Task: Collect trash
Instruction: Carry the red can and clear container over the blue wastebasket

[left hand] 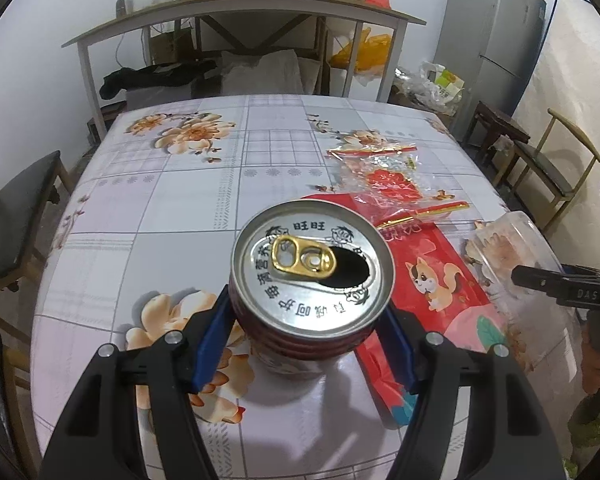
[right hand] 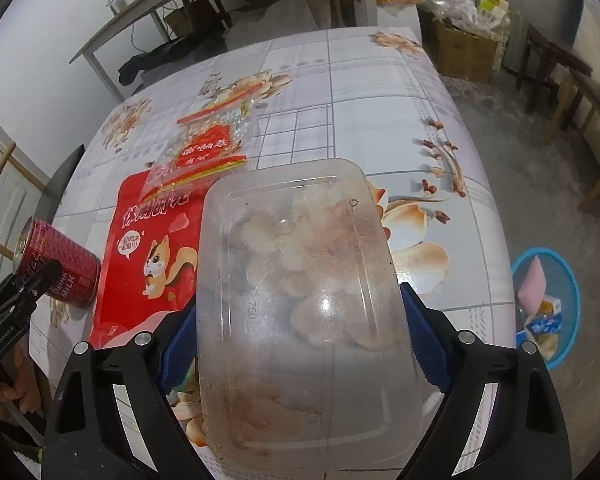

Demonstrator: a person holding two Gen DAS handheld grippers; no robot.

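I hold my left tongs [left hand: 306, 344] around a red can [left hand: 312, 280]. The blue pads sit tight on both sides of it, so I am gripping the can. It stands up straight on the surface [left hand: 204, 184], with its shiny round top and gold pull tab facing me.

My right tongs [right hand: 300, 344] are spread wide around a clear plastic box [right hand: 300, 300]. The box is long, and its long side points away from me. The pads sit at its two long sides, but I cannot tell if they squeeze it yet.

The blue trash basket [right hand: 568, 300] is on the floor, just off the surface's right edge. My right hand is nearer to it. A flat red snack bag [right hand: 152, 248] and a crinkly clear wrapper [right hand: 208, 148] lie between my two tongs.
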